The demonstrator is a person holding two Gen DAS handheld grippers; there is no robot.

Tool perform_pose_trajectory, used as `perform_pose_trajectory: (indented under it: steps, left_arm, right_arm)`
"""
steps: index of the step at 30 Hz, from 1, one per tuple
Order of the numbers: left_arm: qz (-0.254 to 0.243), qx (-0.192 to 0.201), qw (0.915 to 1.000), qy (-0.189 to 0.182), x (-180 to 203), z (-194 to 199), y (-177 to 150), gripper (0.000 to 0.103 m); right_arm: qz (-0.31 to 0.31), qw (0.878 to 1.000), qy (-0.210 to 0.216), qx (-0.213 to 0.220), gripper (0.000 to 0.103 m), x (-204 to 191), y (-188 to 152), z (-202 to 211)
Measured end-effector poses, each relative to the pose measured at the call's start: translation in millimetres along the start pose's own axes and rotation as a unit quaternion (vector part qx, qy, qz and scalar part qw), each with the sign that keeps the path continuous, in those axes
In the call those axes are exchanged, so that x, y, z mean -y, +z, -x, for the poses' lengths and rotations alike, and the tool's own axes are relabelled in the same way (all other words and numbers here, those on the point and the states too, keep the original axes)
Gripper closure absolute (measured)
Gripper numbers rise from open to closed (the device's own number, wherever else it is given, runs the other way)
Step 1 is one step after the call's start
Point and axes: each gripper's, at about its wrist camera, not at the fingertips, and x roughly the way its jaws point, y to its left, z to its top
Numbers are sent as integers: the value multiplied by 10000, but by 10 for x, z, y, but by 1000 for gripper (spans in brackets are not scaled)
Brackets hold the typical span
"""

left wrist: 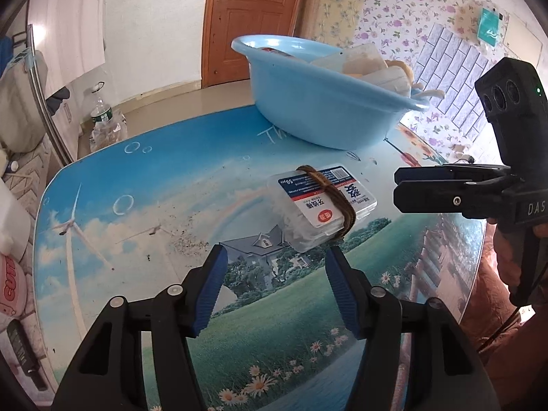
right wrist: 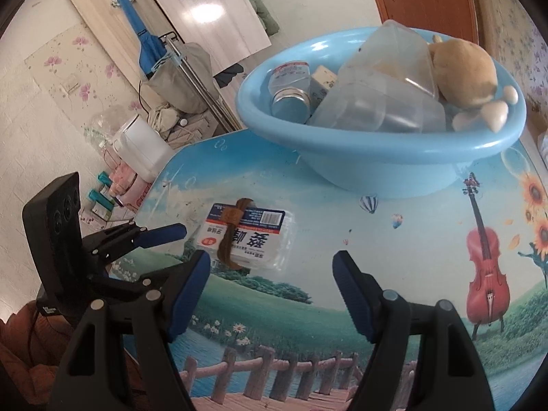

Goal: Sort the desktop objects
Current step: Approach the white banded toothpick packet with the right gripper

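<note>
A clear plastic box (left wrist: 322,202) with a red-and-white label and a brown band around it lies on the picture-printed table (left wrist: 144,198). My left gripper (left wrist: 277,251) stands open just short of the box's near corner, nothing between its fingers. My right gripper (right wrist: 271,257) is open too, with the box (right wrist: 246,239) just beyond its fingertips. Each gripper shows in the other's view: the right gripper (left wrist: 395,188) to the box's right, the left gripper (right wrist: 178,236) at its left end. Behind stands a light blue basin (right wrist: 376,157) holding a bottle (right wrist: 289,85), clear containers and a plush toy (right wrist: 462,65).
The table's rounded edge runs along the left, with a white appliance (right wrist: 140,147) and pink packs (right wrist: 133,188) on the floor beyond it. A water bottle (left wrist: 102,113) stands on the floor near a wooden door (left wrist: 253,17). A thin red stick (left wrist: 404,154) lies right of the basin.
</note>
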Motion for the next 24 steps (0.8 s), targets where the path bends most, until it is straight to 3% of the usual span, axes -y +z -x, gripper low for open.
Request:
perform_pose_trajectory:
  steps: [8,11,14,24]
  left_arm:
    - [-163,55,9998,-132,72,-77,91,46]
    - [-343,32,9993,-173,137,-153,145,60]
    - [-526,-28,9984,-217,214,-240,179,64]
    - [-700,2,9975,-50,298,-225,258,65]
  right_arm:
    - [-56,9997,194,-110,29,5,45,-137]
    - [-148,9992,350,-157,29,11,77,-239]
    - [-241,9987,376,-234,29,27,107,-342]
    - [-82,9993,276,-234,30,-86,136,-372]
